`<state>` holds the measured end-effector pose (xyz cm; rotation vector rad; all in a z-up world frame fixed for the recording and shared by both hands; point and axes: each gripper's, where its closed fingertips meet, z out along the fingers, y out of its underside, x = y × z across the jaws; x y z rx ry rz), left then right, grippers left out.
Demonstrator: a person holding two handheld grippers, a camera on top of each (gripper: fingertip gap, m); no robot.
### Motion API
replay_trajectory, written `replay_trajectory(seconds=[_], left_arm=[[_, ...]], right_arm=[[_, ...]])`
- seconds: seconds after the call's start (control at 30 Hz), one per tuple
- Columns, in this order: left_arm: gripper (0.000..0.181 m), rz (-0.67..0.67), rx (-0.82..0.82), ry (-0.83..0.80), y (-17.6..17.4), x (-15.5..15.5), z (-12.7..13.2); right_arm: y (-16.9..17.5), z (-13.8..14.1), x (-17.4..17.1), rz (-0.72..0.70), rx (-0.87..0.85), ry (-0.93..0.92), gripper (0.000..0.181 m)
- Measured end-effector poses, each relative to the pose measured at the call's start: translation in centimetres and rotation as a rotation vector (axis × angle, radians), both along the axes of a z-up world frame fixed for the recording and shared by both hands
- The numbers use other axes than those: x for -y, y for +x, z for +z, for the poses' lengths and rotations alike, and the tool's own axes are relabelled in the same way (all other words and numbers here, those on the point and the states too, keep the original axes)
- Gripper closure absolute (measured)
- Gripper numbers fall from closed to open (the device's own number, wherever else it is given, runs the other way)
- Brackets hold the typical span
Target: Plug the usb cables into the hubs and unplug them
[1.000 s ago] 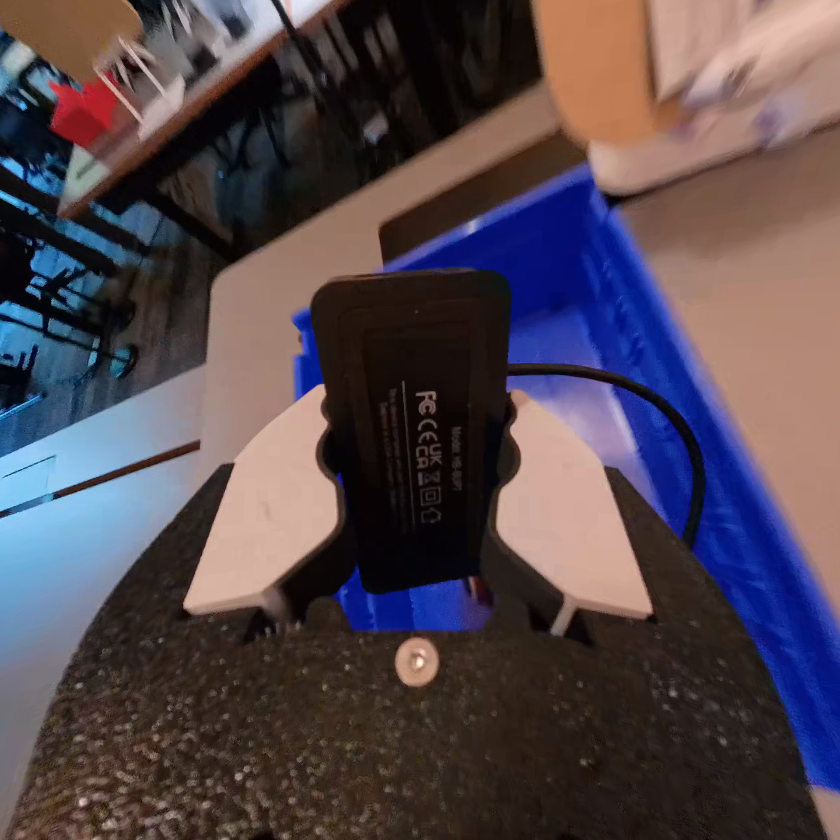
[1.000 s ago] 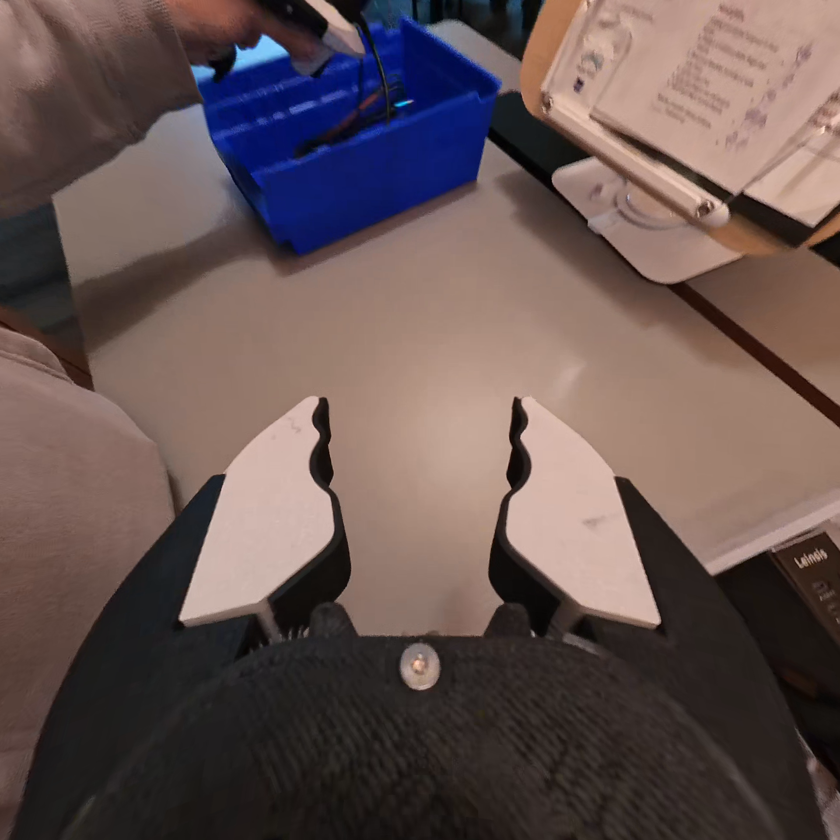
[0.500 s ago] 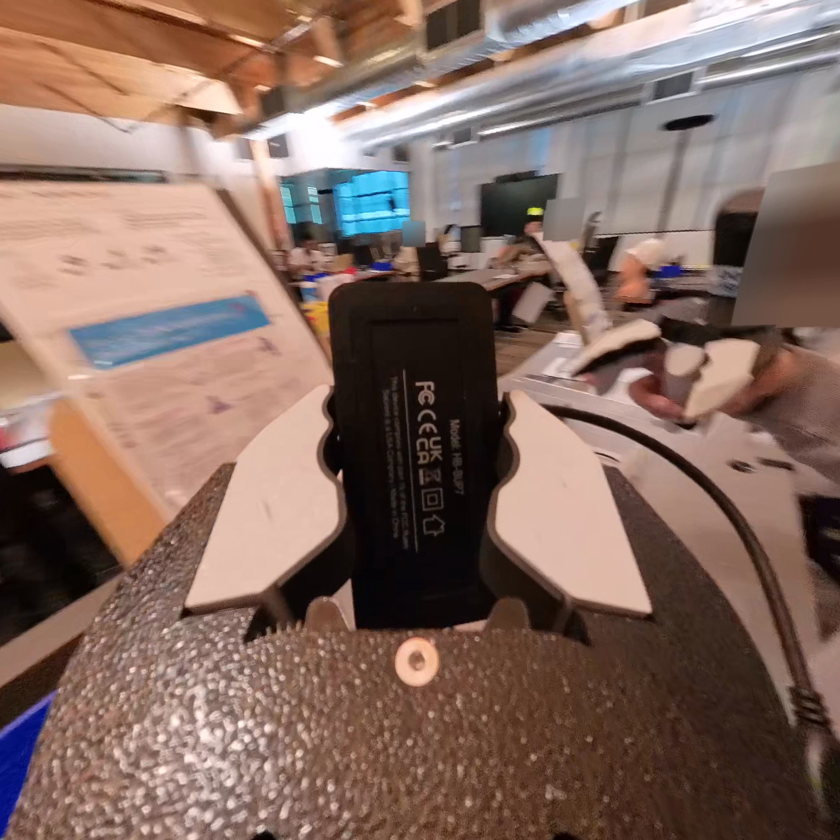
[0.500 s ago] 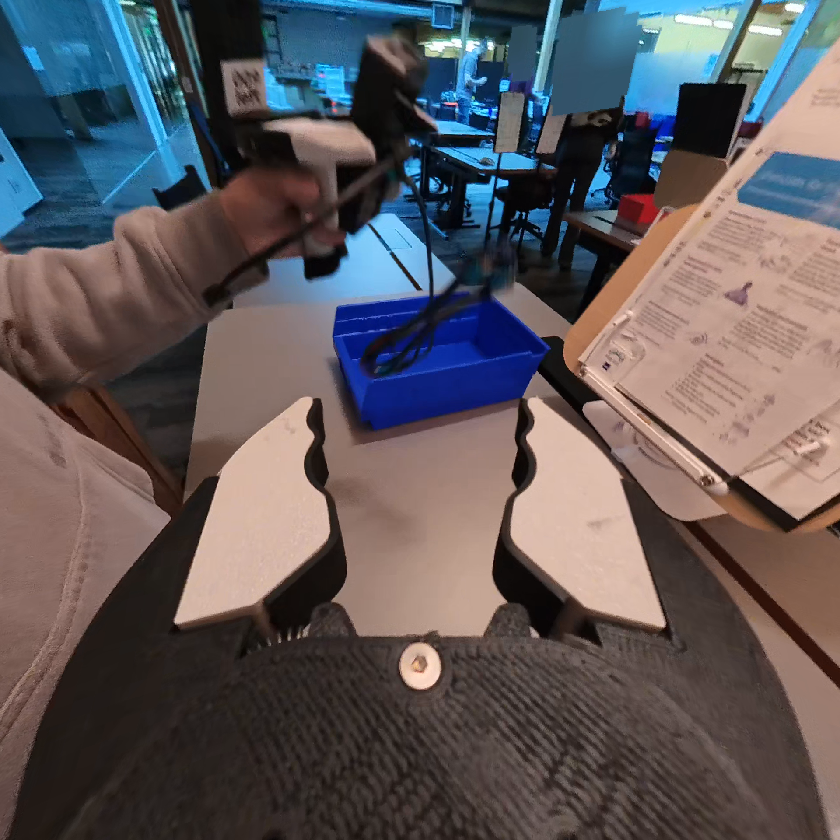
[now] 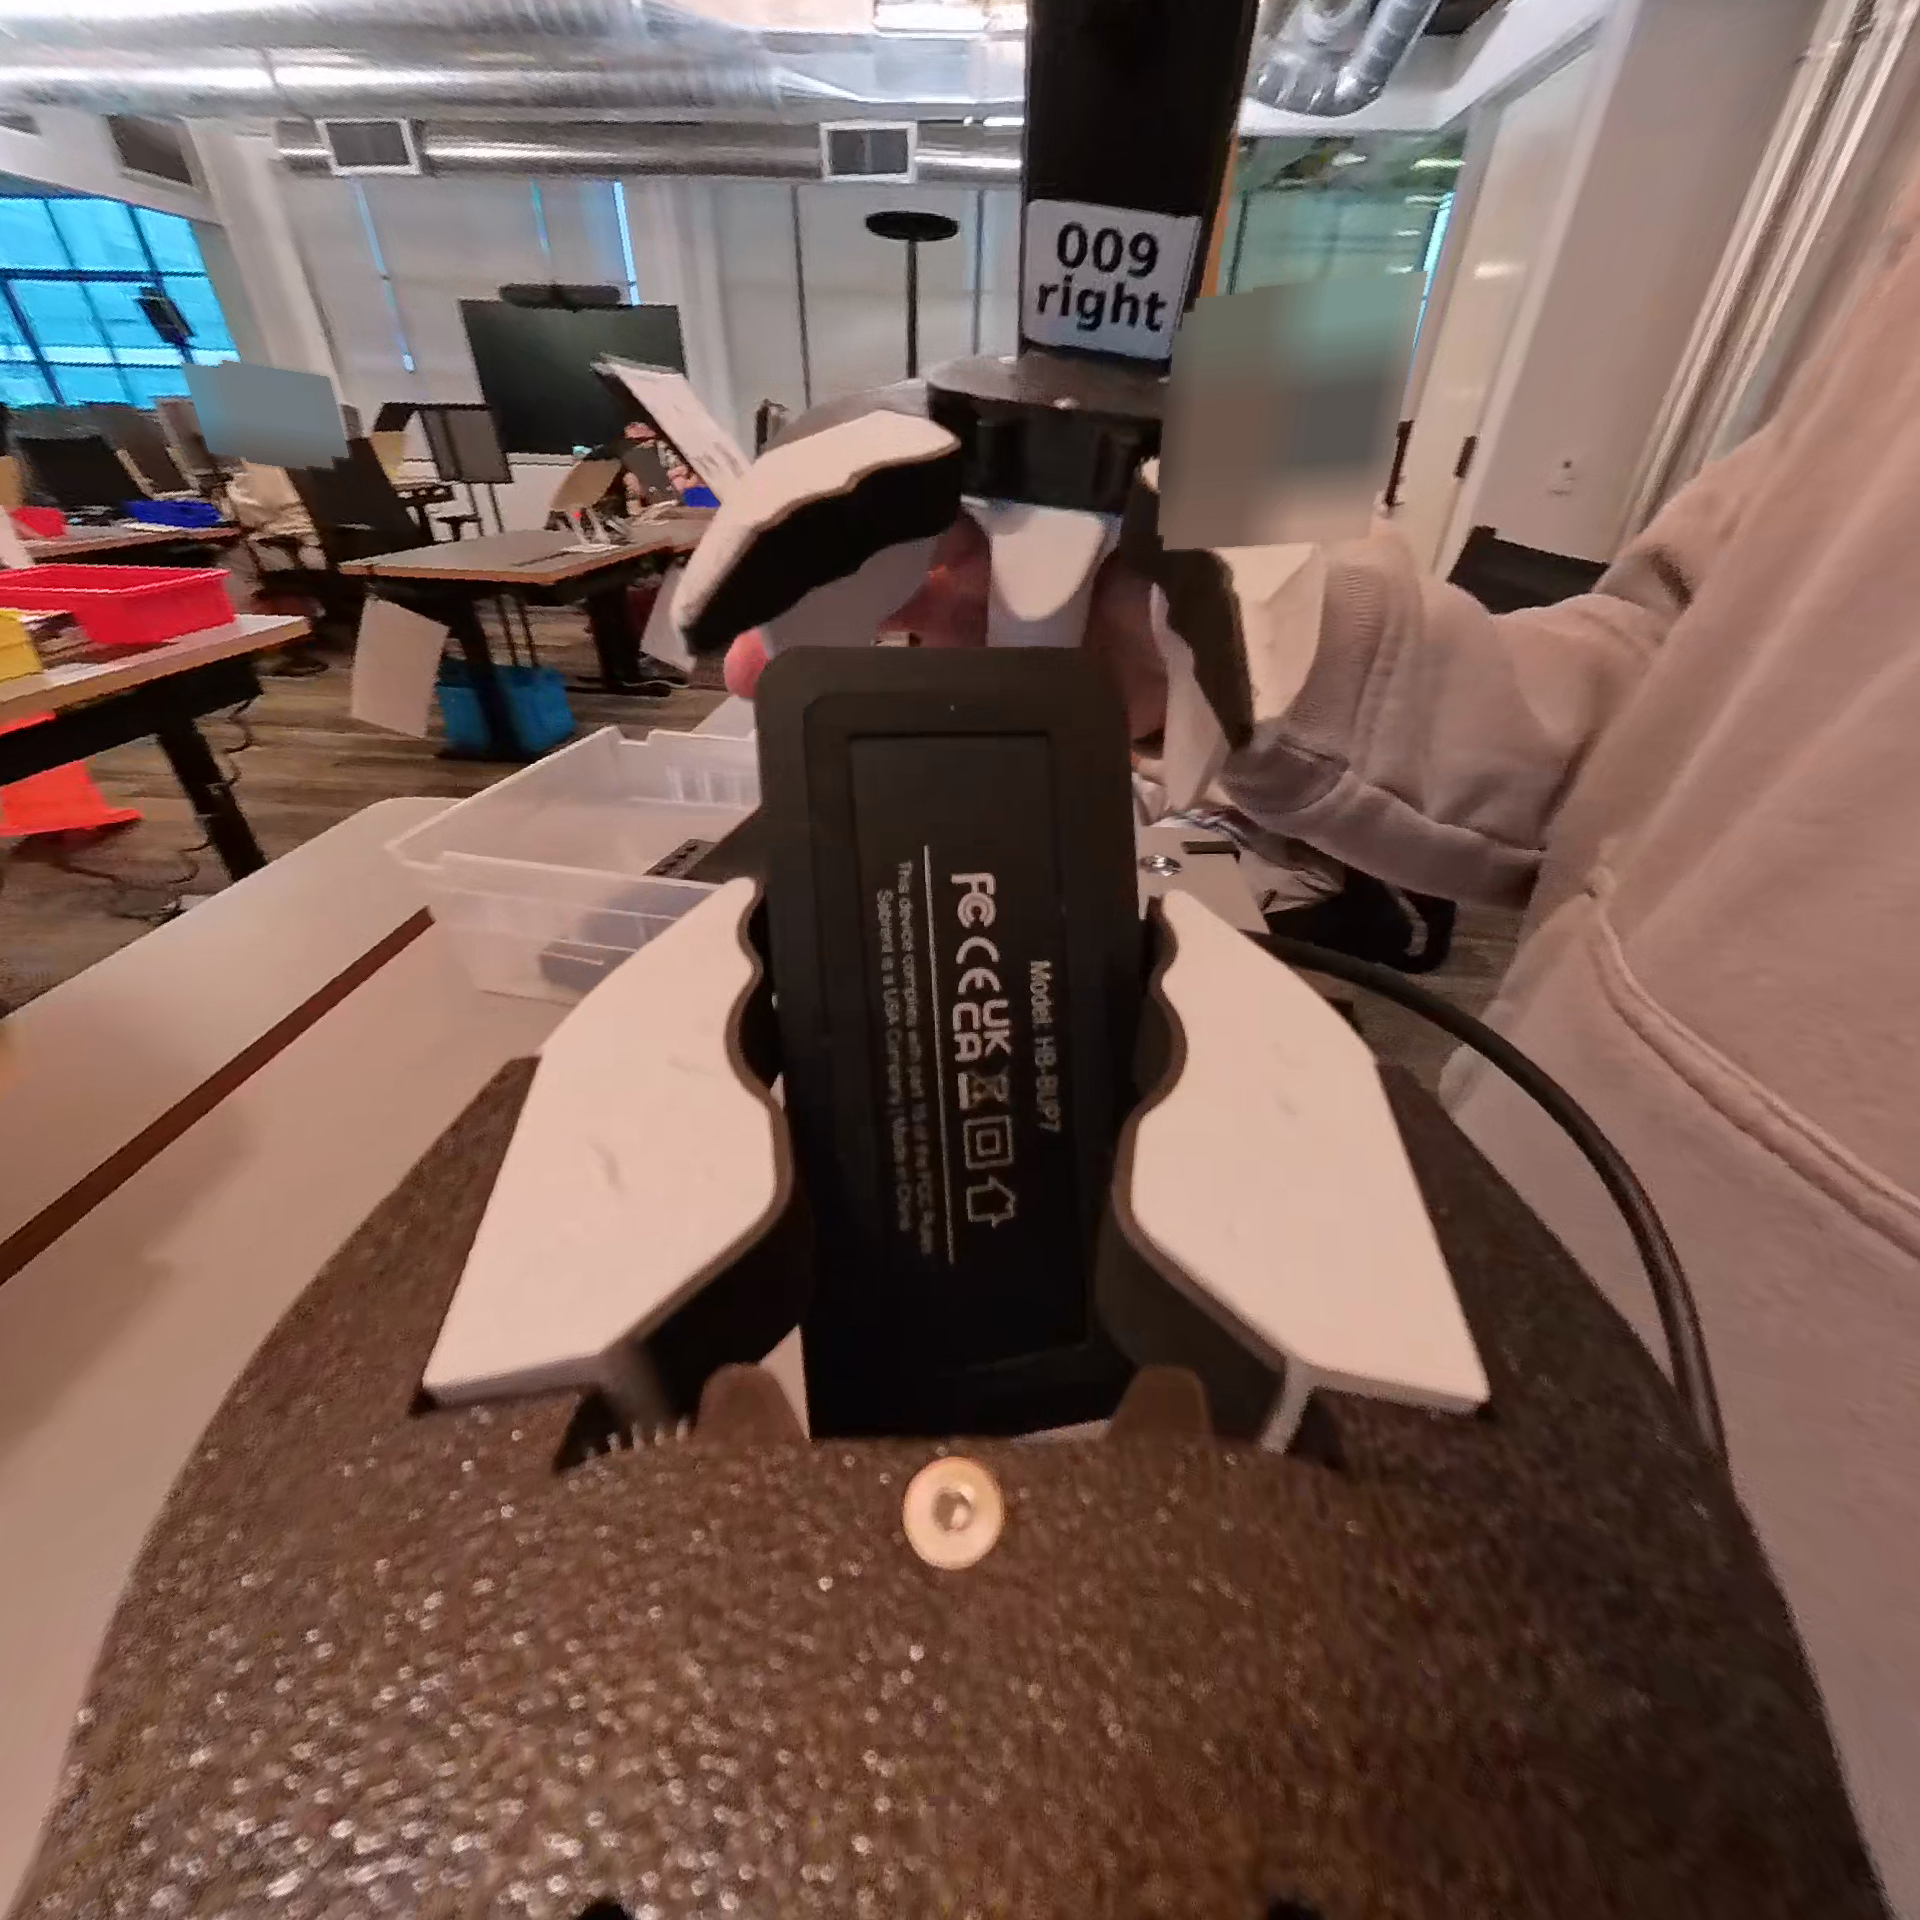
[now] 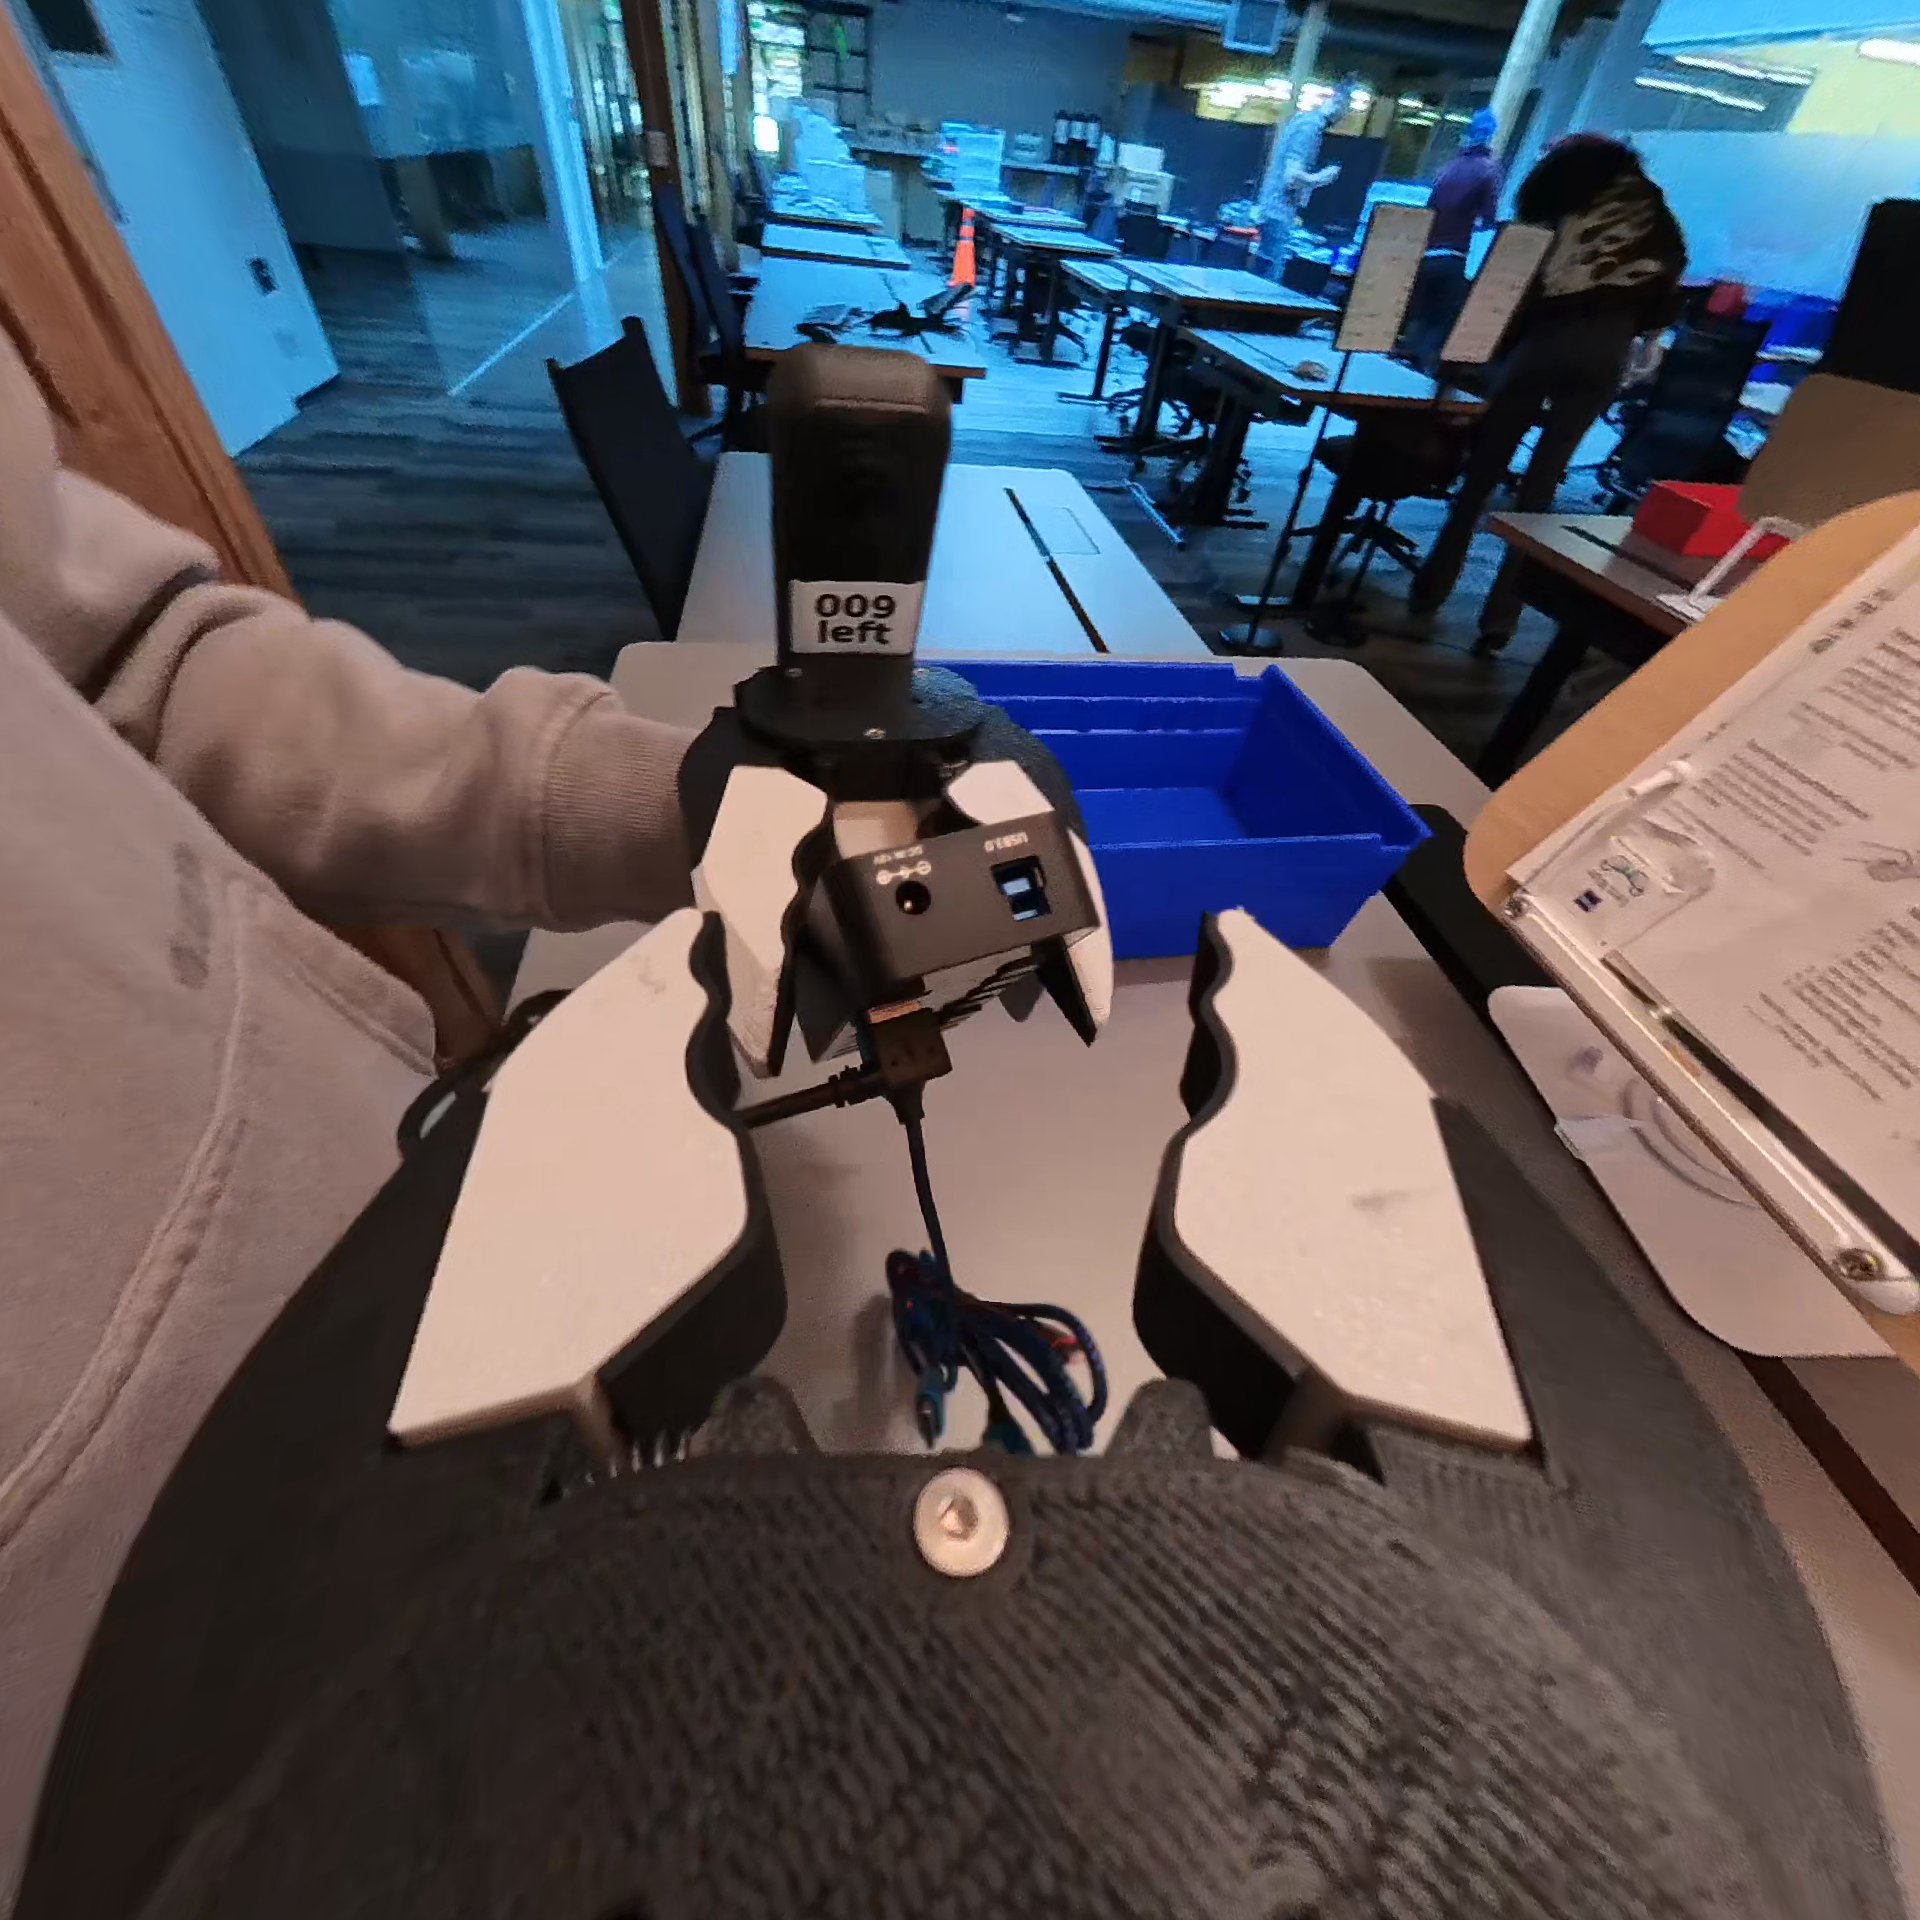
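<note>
The black USB hub (image 5: 951,1039) is being gripped upright between the fingers of the left tool (image 5: 951,997), lifted above the grey worktop (image 6: 1039,1164). A black cable (image 6: 914,1132) is hanging from its lower side, plugged in, down to a tangle of cables (image 6: 987,1361) on the worktop. The right tool (image 6: 961,1039) is being held wide apart, empty, facing the hub. A blue bin (image 6: 1226,821) is sitting behind.
</note>
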<state>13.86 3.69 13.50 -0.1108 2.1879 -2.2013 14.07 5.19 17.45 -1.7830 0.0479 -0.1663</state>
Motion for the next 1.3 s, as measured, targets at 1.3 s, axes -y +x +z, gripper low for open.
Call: replay_trajectory(seconds=[1.3], left_arm=[[0.111, -0.156, -0.051, 0.222, 1.1, 1.8, -2.1]], right_arm=[[1.4, -2.1, 3.1, 0.869, 0.699, -0.994, 0.154]])
